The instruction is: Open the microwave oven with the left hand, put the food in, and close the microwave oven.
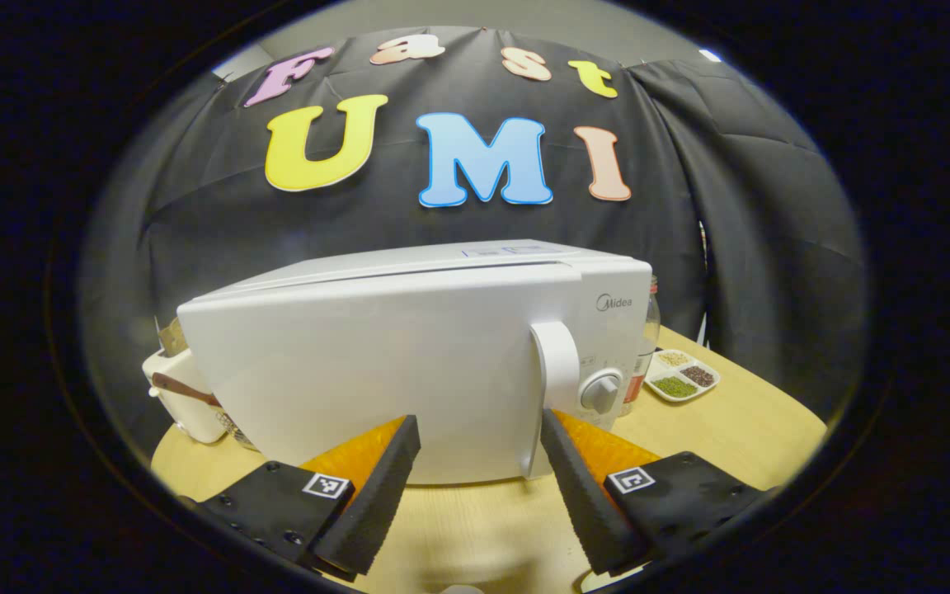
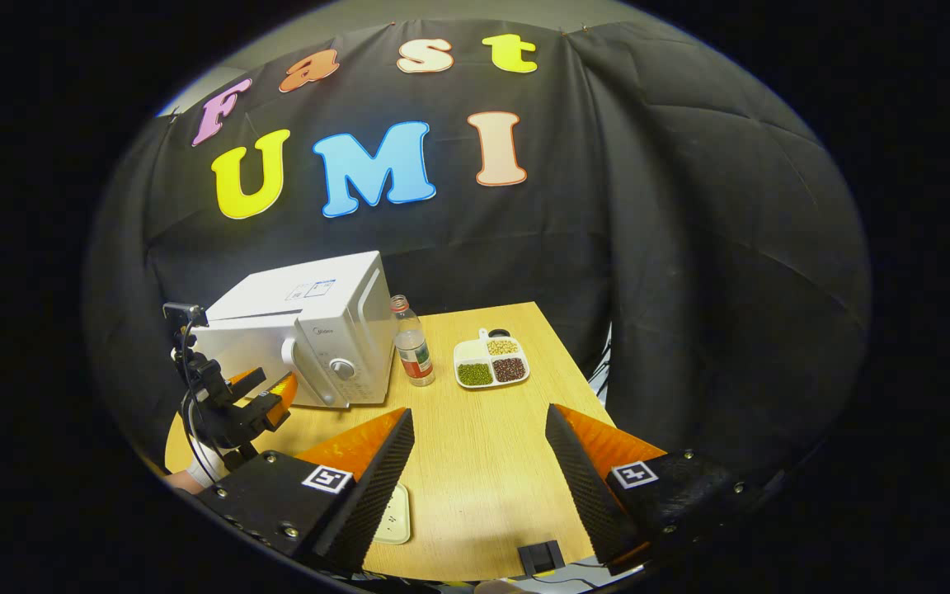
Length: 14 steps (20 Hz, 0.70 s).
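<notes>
White microwave (image 1: 409,363), "Midea" on front.

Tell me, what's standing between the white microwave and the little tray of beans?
A bottle with a red label stands there, close beside the microwave, with bare table between it and the divided tray. The right gripper view shows this most plainly.

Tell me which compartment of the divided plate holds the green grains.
The front-left compartment of the plate, nearest the bottle; the others hold pale and dark brown grains.
</notes>
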Each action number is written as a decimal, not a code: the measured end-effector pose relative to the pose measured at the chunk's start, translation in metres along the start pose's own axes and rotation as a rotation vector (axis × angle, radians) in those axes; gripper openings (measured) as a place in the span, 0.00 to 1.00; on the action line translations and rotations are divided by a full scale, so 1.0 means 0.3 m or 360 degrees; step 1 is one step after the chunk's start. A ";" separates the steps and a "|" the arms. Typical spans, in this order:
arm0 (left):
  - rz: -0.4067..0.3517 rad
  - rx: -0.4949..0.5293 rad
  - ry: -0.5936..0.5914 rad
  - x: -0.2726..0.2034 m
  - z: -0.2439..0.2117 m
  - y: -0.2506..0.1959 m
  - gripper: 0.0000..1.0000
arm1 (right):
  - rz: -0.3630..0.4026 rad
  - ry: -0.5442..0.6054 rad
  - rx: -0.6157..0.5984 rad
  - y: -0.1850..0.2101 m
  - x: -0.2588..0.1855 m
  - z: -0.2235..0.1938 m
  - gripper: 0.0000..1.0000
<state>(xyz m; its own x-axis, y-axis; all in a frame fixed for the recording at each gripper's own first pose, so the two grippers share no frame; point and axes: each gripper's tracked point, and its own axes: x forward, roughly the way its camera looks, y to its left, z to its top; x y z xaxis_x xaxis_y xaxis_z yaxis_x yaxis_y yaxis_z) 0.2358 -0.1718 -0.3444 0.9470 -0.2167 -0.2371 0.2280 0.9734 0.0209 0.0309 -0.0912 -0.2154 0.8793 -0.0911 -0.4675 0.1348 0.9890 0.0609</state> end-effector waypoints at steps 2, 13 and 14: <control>0.0006 -0.0006 -0.0003 0.001 -0.001 0.001 0.95 | 0.0004 0.0007 -0.0001 0.003 -0.002 -0.007 0.98; 0.0276 -0.0260 -0.0068 0.093 0.093 0.108 0.96 | 0.0031 0.0046 -0.0003 0.006 -0.035 -0.049 0.98; 0.0276 -0.0289 -0.0065 0.084 0.093 0.103 0.94 | 0.0034 0.0042 -0.0008 0.005 -0.041 -0.049 0.98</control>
<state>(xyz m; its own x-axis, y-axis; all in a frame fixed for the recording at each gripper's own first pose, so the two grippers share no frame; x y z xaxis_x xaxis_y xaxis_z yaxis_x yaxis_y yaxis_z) 0.2728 -0.1492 -0.3226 0.9775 -0.0448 -0.2059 0.0206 0.9928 -0.1181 0.0137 -0.0868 -0.2226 0.8695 -0.0668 -0.4895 0.1136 0.9913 0.0665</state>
